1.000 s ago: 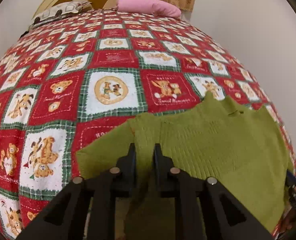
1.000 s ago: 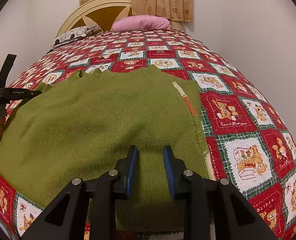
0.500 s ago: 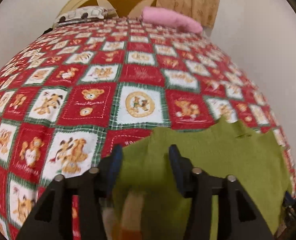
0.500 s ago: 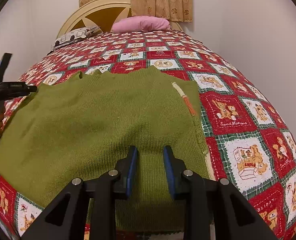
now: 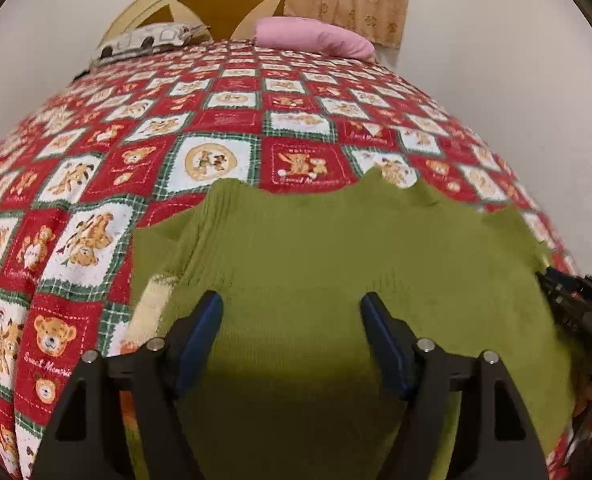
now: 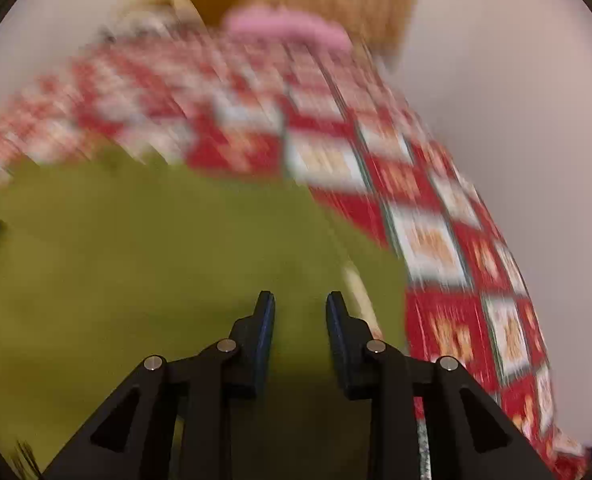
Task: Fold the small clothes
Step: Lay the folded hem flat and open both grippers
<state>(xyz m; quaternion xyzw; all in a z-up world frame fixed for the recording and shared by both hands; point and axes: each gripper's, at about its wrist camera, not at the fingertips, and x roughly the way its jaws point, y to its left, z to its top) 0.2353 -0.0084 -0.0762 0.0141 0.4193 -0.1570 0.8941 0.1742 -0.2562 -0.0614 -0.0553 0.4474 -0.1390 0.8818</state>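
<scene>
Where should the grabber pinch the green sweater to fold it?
Probably the near-left edge of the green sweater, by the cream trim, coming in low from the left over the quilt. That edge lies loose and layered, so a finger could slip under; the middle lies flat. The left gripper has just been opening, with nothing pinched.

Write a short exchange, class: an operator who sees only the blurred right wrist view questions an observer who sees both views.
Operator: Does the left claw grip the garment?
Observer: No. The left claw has just been opening; its jaws stand wide over the olive-green knitted sweater, pads off it.
Operator: What is printed on the bedcover?
Observer: The red-and-white checked quilt shows teddy bears.
</scene>
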